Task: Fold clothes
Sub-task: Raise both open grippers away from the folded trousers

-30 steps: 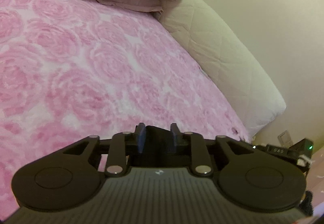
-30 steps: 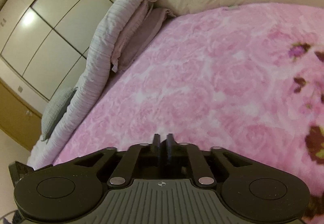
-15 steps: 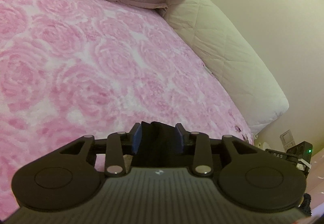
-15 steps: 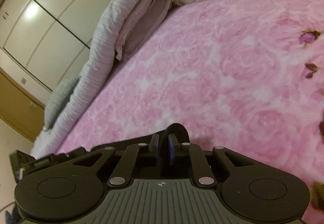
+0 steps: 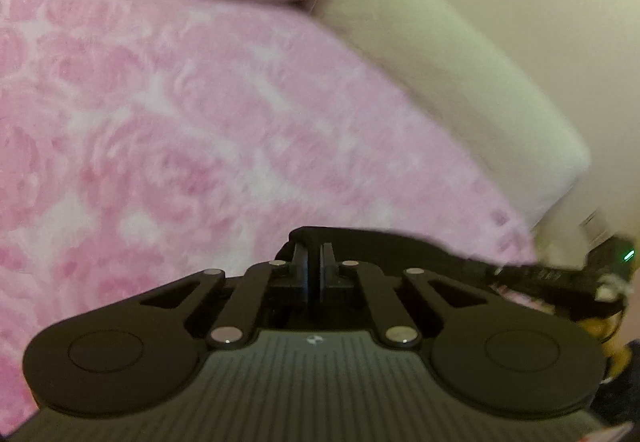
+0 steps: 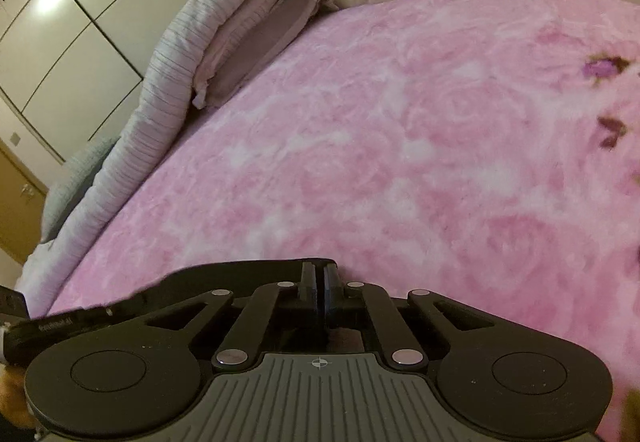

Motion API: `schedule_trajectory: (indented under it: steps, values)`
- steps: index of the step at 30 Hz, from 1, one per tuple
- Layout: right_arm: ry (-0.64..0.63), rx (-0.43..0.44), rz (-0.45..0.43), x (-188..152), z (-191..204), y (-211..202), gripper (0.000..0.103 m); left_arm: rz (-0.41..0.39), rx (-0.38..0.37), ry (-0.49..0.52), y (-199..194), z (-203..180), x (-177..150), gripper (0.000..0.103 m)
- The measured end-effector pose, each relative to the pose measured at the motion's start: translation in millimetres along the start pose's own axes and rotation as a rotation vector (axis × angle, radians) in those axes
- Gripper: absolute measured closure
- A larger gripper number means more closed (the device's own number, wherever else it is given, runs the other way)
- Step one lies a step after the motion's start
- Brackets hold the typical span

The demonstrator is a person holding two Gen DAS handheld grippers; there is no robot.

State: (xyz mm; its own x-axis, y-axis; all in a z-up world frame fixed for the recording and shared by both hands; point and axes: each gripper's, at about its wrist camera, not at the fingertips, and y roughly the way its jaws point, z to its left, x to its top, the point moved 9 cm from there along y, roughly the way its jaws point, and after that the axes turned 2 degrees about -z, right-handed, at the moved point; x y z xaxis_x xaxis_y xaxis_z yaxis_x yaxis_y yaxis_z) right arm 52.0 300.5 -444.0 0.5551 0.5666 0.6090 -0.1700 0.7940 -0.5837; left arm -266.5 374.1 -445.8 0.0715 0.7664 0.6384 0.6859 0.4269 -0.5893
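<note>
Black garment (image 5: 380,242), a dark edge stretched between the two grippers, low over the pink floral bed cover (image 6: 400,142). Left gripper (image 5: 314,262): jaws closing on the cloth. Right gripper (image 6: 320,278): jaws clamped on it. Keep the edge taut and level when laying it down.

- A black fabric garment (image 5: 384,242), plain and dark, stretches as a taut band low over the pink rose-patterned fleece bed cover (image 5: 200,122).
- Its top edge runs nearly level, bunched at one end, sloping away to the right.
- From the right wrist, the same cloth (image 6: 240,272) trails left; its full shape stays hidden.
</note>
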Motion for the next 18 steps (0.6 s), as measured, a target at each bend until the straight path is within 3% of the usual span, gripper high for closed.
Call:
schedule_trajectory:
  steps: [4, 7, 9, 15, 18]
  values:
    - [0.001, 0.003, -0.022, 7.8, 6.0, -13.2, 0.100, -0.047, 0.039, -0.039, -23.3, 4.4, 7.9, 0.093]
    - [-0.099, -0.075, -0.085, 18.5, 21.8, -40.1, 0.100, -0.099, 0.097, -0.004, -51.6, 0.2, 15.9, 0.095]
    - [-0.140, -0.112, -0.132, 19.7, 34.0, -63.2, 0.100, -0.117, 0.089, 0.015, -70.9, -11.3, 11.0, 0.095]
    - [-0.209, -0.078, -0.113, -47.9, 79.1, -113.0, 0.100, -0.105, 0.007, 0.095, -91.9, -53.6, -32.8, 0.094]
    - [-0.262, -0.149, -0.061, -82.3, 78.0, -91.0, 0.101, -0.035, 0.108, 0.081, -65.9, -43.4, -45.4, 0.092]
